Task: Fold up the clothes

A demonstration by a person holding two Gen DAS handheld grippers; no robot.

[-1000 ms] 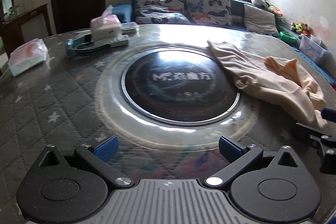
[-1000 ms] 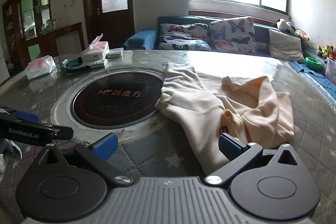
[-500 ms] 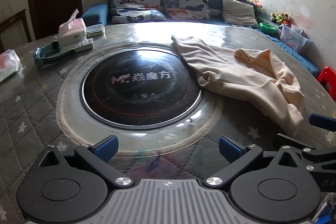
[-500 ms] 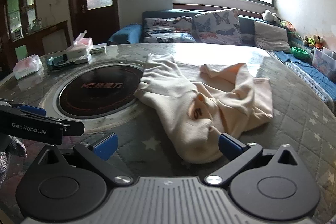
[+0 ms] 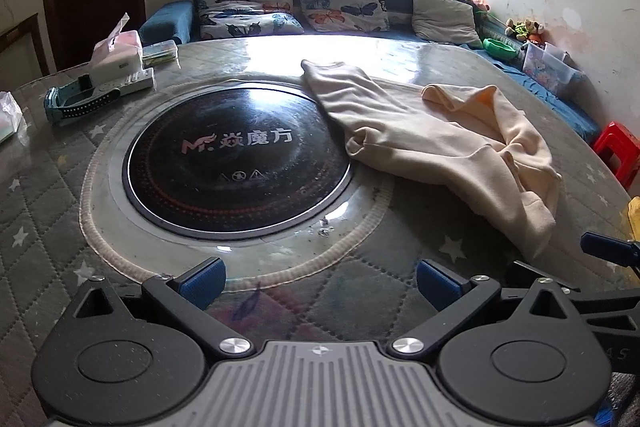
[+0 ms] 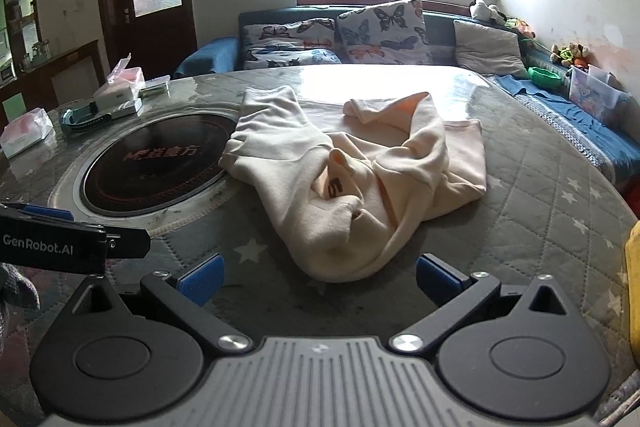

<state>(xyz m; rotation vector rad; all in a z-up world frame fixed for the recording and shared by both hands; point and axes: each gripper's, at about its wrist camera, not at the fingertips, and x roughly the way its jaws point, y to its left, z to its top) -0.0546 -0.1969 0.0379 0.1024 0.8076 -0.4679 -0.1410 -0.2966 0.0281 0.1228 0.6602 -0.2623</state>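
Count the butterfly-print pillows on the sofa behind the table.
2. One butterfly pillow lies low along the sofa at the left; a second butterfly pillow stands propped up just right of it. A plain grey cushion sits further right. More could be hidden behind the table edge.

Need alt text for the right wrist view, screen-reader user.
A crumpled cream sweatshirt lies unfolded on a round quilted table, just ahead of the open, empty right gripper. A black induction hob sits to its left, with the left gripper at the frame's left edge.
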